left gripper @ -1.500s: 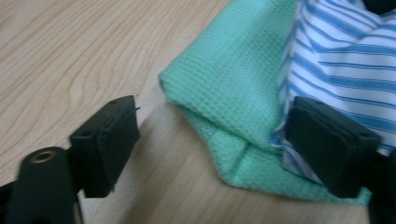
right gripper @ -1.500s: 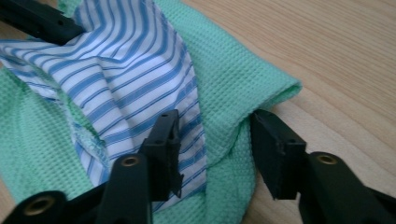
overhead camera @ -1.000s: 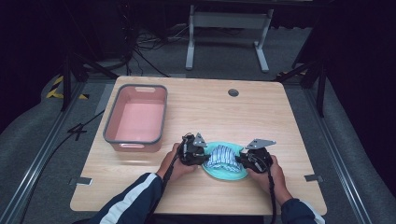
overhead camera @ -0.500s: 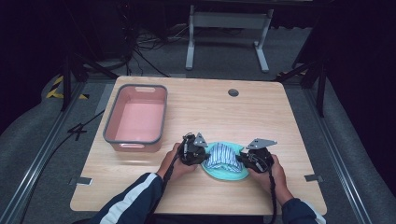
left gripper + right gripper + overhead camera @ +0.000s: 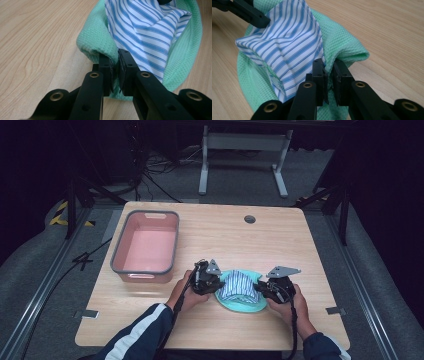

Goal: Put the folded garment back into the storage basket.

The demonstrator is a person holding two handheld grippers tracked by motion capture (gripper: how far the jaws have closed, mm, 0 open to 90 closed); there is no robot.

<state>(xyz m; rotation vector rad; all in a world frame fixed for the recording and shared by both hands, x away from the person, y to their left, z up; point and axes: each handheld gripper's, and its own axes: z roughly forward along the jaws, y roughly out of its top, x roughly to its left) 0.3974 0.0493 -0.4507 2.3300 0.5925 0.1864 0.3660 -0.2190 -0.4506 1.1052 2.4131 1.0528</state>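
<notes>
A mint-green waffle cloth (image 5: 241, 303) lies on the wooden table (image 5: 220, 235) near the front edge, with a blue-and-white striped cloth (image 5: 239, 286) bunched on top of it. My left gripper (image 5: 214, 283) is shut on the left edge of the green cloth (image 5: 96, 42), pinching it beside the striped cloth (image 5: 147, 27) between its fingertips (image 5: 106, 67). My right gripper (image 5: 265, 289) is shut on the right edge, where green cloth (image 5: 339, 40) and striped cloth (image 5: 287, 42) meet at its jaws. The left gripper (image 5: 249, 12) shows at the top left of the right gripper view.
A pink tub (image 5: 146, 248) with a grey rim stands at the table's left, nothing inside it. A round cable hole (image 5: 250, 219) sits near the far edge. Beyond the table a metal stand (image 5: 240, 150) rests on dark floor.
The two grippers have drawn slightly closer together, and the striped cloth has bunched up higher between them on the green cloth.
</notes>
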